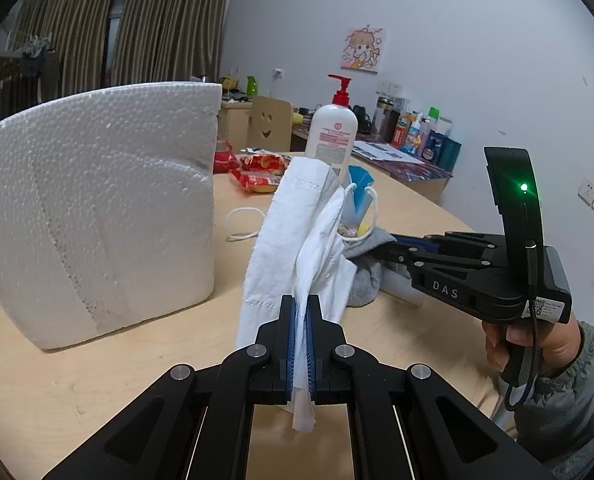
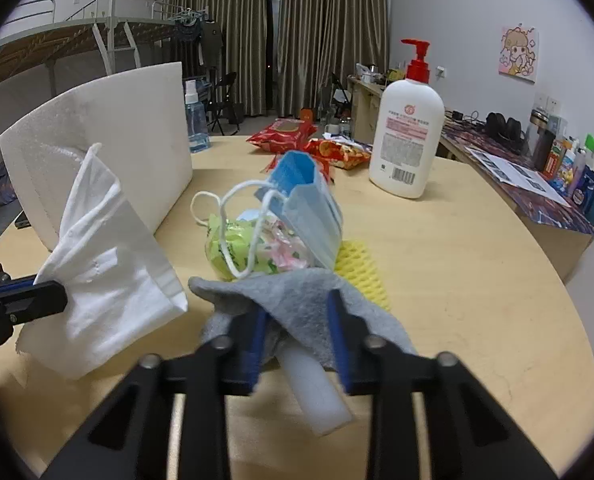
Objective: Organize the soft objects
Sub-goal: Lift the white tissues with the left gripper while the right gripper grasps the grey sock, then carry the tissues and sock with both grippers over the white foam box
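The left gripper (image 1: 301, 344) has its blue ribbed pads pressed together on a crumpled, quilted white paper towel (image 1: 281, 232), which stands up from the jaws in soft folds, with a short twisted tail poking out behind the pads. In the right wrist view the same towel (image 2: 109, 280) fans out as a flat embossed sheet held above the pale wooden table (image 2: 477, 272).

The right gripper (image 2: 297, 320) has its jaws partly open, straddling a fuzzy grey cloth (image 2: 297, 296) draped over a smooth white foam block (image 2: 317, 388) that lies between the blue pads; whether the pads actually press on either, I cannot tell.

Just beyond the cloth sits a pile: a pleated blue surgical mask (image 2: 313, 208) with white elastic loops, leaning on a glossy green-and-pink plastic packet (image 2: 257, 252), and a yellow foam fruit net (image 2: 361, 272) beside it.

A large beaded white polystyrene block (image 1: 97, 208) stands to the left, a white pump bottle with a red top (image 2: 407, 132) to the right, and crinkly red snack bags (image 2: 293, 132) behind
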